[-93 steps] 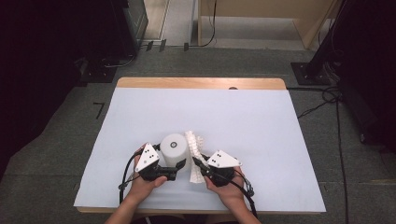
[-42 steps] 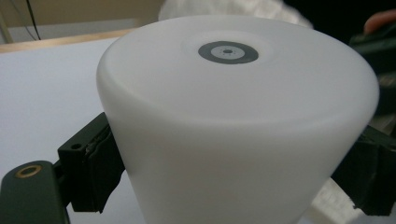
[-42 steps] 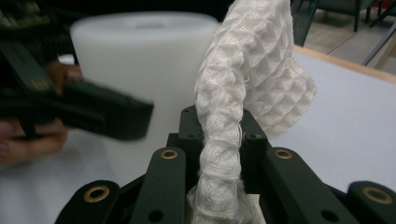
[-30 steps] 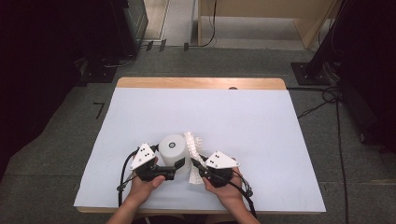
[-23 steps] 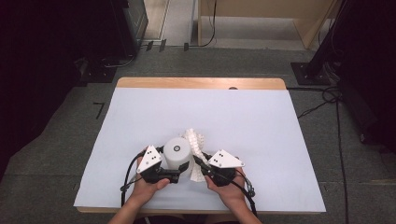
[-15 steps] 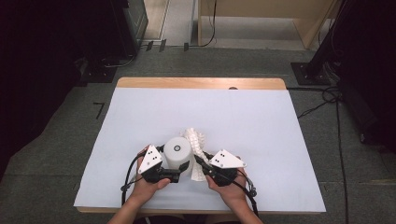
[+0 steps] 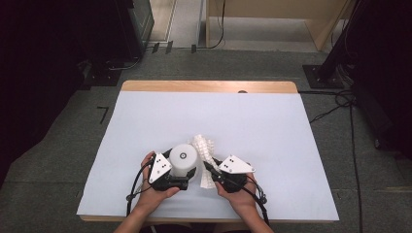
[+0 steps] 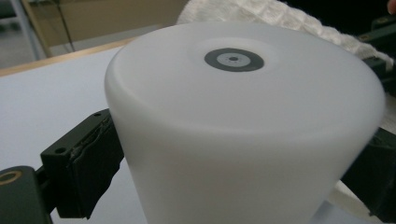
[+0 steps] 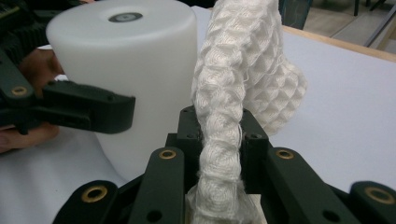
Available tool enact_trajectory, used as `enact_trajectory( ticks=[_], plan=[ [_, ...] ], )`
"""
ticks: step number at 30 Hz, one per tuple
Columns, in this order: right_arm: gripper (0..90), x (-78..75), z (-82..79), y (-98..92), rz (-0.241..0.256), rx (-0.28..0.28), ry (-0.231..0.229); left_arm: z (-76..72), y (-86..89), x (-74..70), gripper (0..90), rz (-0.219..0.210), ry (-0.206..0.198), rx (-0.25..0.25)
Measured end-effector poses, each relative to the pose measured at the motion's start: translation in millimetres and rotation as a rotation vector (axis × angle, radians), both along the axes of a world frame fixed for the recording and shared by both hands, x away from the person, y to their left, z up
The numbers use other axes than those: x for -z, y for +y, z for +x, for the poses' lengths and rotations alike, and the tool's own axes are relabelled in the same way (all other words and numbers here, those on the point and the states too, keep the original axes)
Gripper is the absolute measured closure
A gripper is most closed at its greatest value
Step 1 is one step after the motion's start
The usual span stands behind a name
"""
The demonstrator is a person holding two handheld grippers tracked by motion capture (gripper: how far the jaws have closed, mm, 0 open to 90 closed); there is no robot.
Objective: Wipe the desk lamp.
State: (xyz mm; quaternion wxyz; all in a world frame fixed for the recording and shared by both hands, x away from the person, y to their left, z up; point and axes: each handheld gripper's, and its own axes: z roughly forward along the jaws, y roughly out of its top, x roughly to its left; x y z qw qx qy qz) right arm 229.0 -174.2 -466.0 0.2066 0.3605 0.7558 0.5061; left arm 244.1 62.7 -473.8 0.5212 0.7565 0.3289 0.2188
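Two grippers busy: left gripper (image 7: pixel 182 180) clamping white cylinder (image 7: pixel 184 160) near table's (image 7: pixel 272 121) front edge, right gripper (image 7: pixel 214 175) pinching waffle cloth (image 9: pixel 233 93) just right of the cylinder. Probably risking cloth slipping free or cylinder tipping if tugging too hard.

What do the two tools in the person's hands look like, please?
Each tool, the left tool and the right tool, has a black body with two black jaws, brass-coloured rivets at the joints and a pale three-cornered top plate with dark dots. A black cable trails from each. The forearms are bare.
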Motion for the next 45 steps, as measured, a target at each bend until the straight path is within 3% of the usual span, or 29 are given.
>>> enact_trajectory(
  ticks=[5, 7, 12, 15, 18, 21, 27, 36, 40, 42, 45],
  plan=[
    [75.8, 3.9, 3.2, -3.2, 0.003, 0.021, 0.019, -4.0, -6.7, 0.8, 3.4, 0.026, 0.031, -0.063],
    [75.8, 5.6, 4.2, -4.0, 0.001, 0.028, 0.027, -5.5, -13.5, 2.9, 5.6, 0.068, 0.037, -0.096],
    [75.5, 7.7, 4.5, -1.5, -0.003, 0.016, 0.033, -3.0, -9.5, 2.9, 8.5, 0.05, 0.035, -0.103],
    [75.5, 11.1, 5.2, 0.2, -0.012, 0.006, 0.054, 4.4, 4.6, -1.1, 8.6, -0.015, 0.059, -0.102],
    [75.7, 13.5, 5.8, 1.6, -0.017, 0.003, 0.06, 10.7, 19.1, -8.3, 8.7, -0.123, 0.093, -0.026],
    [75.8, 11.2, 4.7, 2.8, -0.005, -0.003, 0.055, 11.8, 23.6, -13.6, 8.7, -0.179, 0.101, 0.054],
    [76.0, 5.4, -1.3, 6.9, 0.012, -0.047, 0.01, 7.4, 12.9, -13.2, 8.7, -0.121, 0.092, 0.116],
    [76.4, -18.6, -13.4, 3.5, 0.053, -0.061, -0.102, 5.2, 0.6, -7.3, 8.7, -0.003, 0.081, 0.107],
    [76.6, -10.0, -9.9, 5.5, 0.041, -0.059, -0.071, 5.7, 5.0, -10.9, 8.7, -0.027, 0.067, 0.099],
    [76.6, -1.1, -6.2, 8.7, 0.016, -0.058, -0.028, 6.1, 9.2, -14.6, 8.7, -0.052, 0.058, 0.095],
    [76.6, 8.3, -1.9, 11.9, -0.007, -0.064, 0.015, 5.5, 11.5, -17.2, 8.7, -0.055, 0.035, 0.096]
  ],
)
